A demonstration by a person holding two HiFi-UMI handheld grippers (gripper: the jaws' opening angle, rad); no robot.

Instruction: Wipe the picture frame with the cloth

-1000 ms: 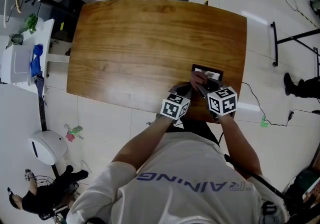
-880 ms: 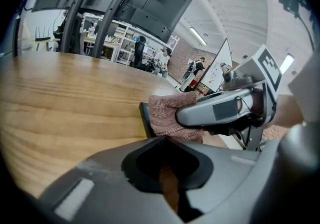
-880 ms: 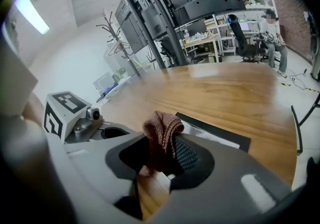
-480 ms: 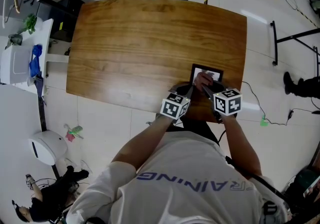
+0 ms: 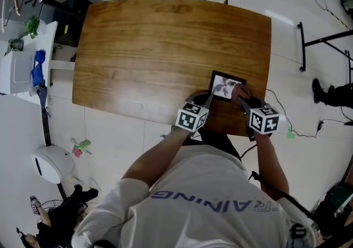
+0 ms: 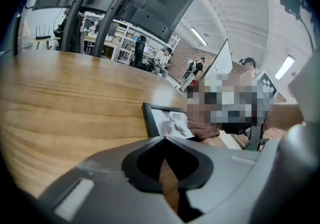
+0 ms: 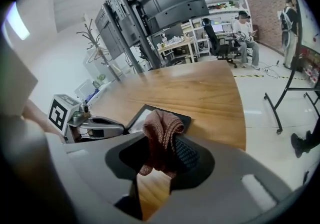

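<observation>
The picture frame (image 5: pixel 225 86) is lying flat on the wooden table (image 5: pixel 154 48), close to the edge where the person is standing. The right gripper (image 5: pixel 241 96) is squeezing a pinkish-brown knitted cloth (image 7: pixel 161 135) between its fingers, and the bunched cloth is sticking out past the tips. The cloth is sitting at the right side of the frame and looks like it is touching the frame there, over the edge of the glass. The left gripper (image 5: pixel 207 98) is waiting just beside the frame's left near corner. Its fingers are pressed together at the tips and are holding nothing; only bare wood is showing through the slit behind them. I cannot tell if it is touching the frame or only resting on the table next to it. So the wiping looks like it is going on right now: the cloth is picked up and it is at the frame, and I am guessing the job is somewhere in the middle. The pictures are not showing any dust or marks, so I cannot tell which parts of the frame are clean. Most of the glass, to the left of the cloth, is lying bare with a grey-and-white picture showing through. What is probably left is rubbing the cloth over that part and along the dark border, and then lifting the cloth away from the frame.
</observation>
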